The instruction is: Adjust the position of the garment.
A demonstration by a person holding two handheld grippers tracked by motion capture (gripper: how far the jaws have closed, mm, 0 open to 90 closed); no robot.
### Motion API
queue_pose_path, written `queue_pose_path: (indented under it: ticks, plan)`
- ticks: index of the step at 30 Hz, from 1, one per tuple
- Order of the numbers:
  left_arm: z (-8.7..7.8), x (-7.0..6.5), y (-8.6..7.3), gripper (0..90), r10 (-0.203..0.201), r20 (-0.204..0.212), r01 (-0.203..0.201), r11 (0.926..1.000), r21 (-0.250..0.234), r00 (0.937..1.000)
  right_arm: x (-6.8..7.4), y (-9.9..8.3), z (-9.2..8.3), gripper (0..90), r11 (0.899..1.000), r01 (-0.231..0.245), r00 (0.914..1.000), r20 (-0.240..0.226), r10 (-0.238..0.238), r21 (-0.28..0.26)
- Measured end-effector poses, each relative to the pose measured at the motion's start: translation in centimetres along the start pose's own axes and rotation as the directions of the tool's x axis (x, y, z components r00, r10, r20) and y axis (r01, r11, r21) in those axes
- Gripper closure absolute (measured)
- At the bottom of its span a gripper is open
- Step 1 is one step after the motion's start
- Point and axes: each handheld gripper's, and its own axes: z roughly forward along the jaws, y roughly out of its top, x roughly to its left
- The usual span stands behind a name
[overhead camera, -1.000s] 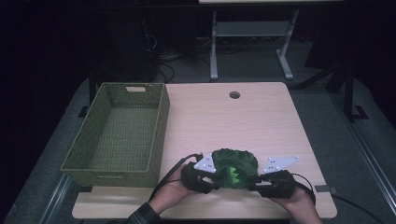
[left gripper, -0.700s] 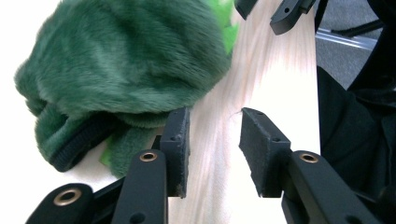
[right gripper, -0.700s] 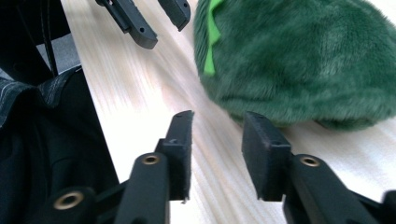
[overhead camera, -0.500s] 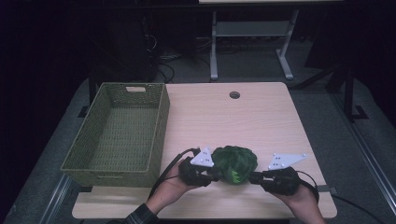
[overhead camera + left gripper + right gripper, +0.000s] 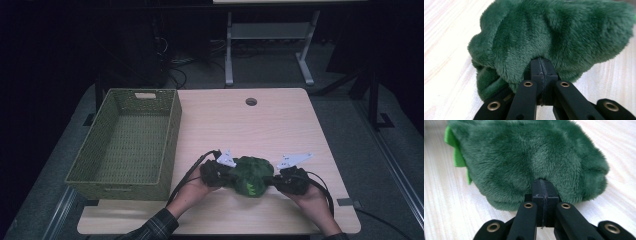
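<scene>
Wooden table, both tools clamped on green plush

1. Toy: dark green plush, deep soft pile, matt; bright green felt-like trim.
2. Table: pale wood-grain top, smooth, faint sheen.
3. Basket: olive woven weave, rough, matt.
4. Left gripper, right gripper: matt black plastic, brass-coloured rivets.
5. Sleeve: plaid cloth.

A dark green plush toy with bright green trim lies bunched near the table's front edge, just right of the woven basket.
</scene>
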Motion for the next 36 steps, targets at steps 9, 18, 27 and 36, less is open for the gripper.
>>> queue_pose_path:
  ticks: [9,18,27,36]
  plan:
    - [0.7,-0.2,-0.4,89.8,0.011,0.021,-0.012,0.9991,0.042,0.9997,0.0,-0.5,1.2,89.9,0.999,0.003,0.9999,-0.011,-0.002,0.038]
    - [-1.4,-0.9,-0.8,88.4,0.021,0.042,-0.021,0.9997,0.013,0.9989,-0.1,-0.7,-0.5,89.8,0.999,0.022,0.9993,0.028,-0.023,0.039]
    - [-1.6,-3.7,-0.2,87.8,0.091,0.121,-0.091,0.9958,-0.006,0.9885,-3.1,1.7,-3.4,89.9,0.995,-0.005,0.9975,0.07,0.012,-0.098]
    - [0.5,-4.9,0.4,87.8,0.113,0.147,-0.111,0.9936,-0.023,0.9827,-4.7,5.5,1.0,89.9,0.995,0.008,0.9997,0.024,-0.005,-0.096]
